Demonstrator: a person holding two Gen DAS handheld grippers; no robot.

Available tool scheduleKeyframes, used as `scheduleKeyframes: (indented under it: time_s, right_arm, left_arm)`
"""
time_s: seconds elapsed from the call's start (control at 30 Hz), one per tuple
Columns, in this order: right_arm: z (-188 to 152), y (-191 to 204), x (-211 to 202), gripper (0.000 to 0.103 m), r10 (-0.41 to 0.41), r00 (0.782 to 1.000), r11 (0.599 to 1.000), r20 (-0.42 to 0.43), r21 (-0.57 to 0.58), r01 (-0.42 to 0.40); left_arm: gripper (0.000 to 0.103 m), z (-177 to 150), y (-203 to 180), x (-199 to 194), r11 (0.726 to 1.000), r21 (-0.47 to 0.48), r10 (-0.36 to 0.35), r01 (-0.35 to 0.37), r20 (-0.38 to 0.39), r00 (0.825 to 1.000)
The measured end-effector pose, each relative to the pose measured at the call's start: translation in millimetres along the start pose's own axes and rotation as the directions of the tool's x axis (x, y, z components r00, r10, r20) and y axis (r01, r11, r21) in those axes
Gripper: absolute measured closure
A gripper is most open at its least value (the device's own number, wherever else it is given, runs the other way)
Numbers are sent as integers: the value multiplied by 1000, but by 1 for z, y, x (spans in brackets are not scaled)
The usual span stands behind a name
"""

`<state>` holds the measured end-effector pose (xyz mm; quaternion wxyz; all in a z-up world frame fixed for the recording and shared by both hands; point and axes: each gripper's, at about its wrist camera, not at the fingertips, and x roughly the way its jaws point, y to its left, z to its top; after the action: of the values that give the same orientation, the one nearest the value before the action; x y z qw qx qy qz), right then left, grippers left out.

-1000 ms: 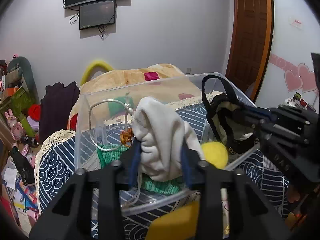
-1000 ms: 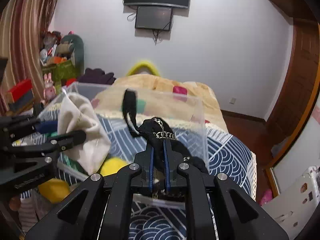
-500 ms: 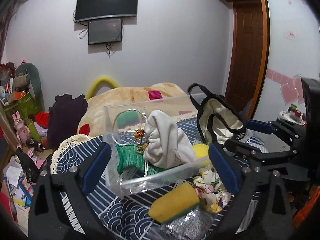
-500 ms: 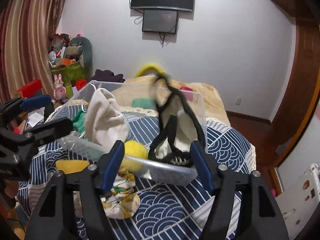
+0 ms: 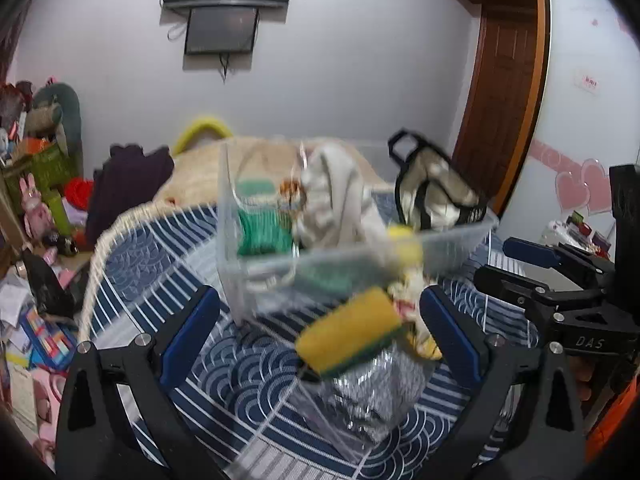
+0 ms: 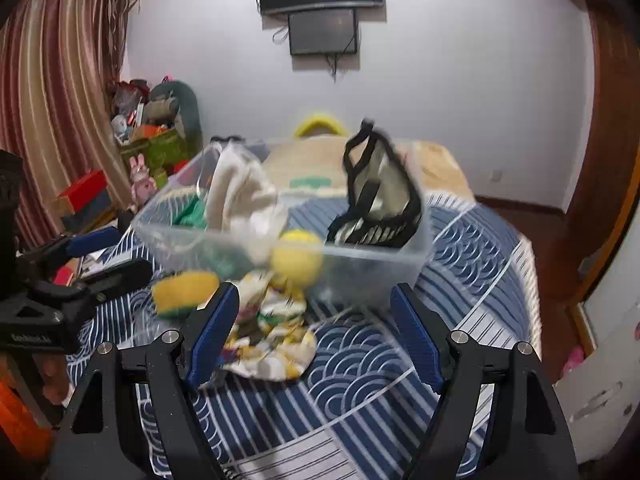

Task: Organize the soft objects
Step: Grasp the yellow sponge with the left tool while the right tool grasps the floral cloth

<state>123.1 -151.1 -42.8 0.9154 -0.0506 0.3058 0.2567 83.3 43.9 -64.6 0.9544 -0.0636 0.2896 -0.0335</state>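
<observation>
Presently catalogued, on a bed with a navy wave-pattern cover (image 6: 372, 368):

- Clear plastic bin (image 6: 384, 256), upright on the cover. Contents: cream cloth pouch (image 6: 240, 196) bunched toward the left side; black-trimmed mesh bag (image 6: 380, 196) at the right end, handles standing up; green knit item (image 5: 262, 232) at the left wall; yellow ball (image 6: 296, 256) against the near wall, though blur leaves it unclear whether it sits inside or outside.
- Yellow-and-green sponge (image 5: 352, 334), outside the bin, near its front, resting on a silver scouring pad (image 5: 368, 392).
- Patterned yellow-white cloth (image 6: 268, 336), crumpled on the cover just in front of the bin.
- Left tool (image 5: 316, 336): jaws spread wide, holding nothing, before the bin.
- Right tool (image 6: 316, 336): jaws spread wide, holding nothing, above the patterned cloth.
</observation>
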Motion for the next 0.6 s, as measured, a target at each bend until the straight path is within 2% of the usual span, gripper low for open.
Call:
scheduleKeyframes:
  time_s: [0.3, 0.33, 0.37, 0.4, 0.43, 0.5, 0.53, 0.57, 0.6]
  right_arm:
    - [-19, 9, 34, 28, 31, 994, 999, -105, -6, -32]
    - [-20, 9, 37, 28, 35, 993, 999, -114, -5, -35]
    - [-21, 9, 40, 29, 38, 991, 999, -125, -6, -39]
    - [-22, 10, 42, 34, 40, 991, 999, -128, -6, -41]
    - [-23, 10, 44, 37, 40, 990, 999, -133, -7, -41]
    - [-24, 10, 48, 52, 53, 987, 998, -152, -10, -55]
    - [-25, 11, 48, 53, 56, 986, 998, -154, -11, -58]
    - [-25, 12, 48, 60, 48, 988, 998, -147, -20, -52]
    - [-26, 14, 47, 75, 33, 989, 999, -142, -34, -38]
  left_arm:
    - [2, -16, -5, 21, 1000, -12, -19, 19, -41, 999]
    - [4, -16, -5, 23, 1000, -13, -23, 23, -42, 999]
    - [11, -17, -5, 25, 1000, -12, -28, 27, -47, 999]
    - [18, -17, -5, 27, 999, -10, -32, 32, -54, 998]
    - [20, -18, -5, 30, 999, -11, -45, 44, -66, 997]
    - [24, -19, -6, 34, 997, -25, -73, 71, -77, 994]
    - [26, -20, -7, 36, 997, -26, -78, 76, -77, 994]
    - [31, -20, -9, 37, 996, -20, -83, 82, -77, 994]
    - [38, -21, -11, 39, 996, -12, -88, 88, -78, 993]
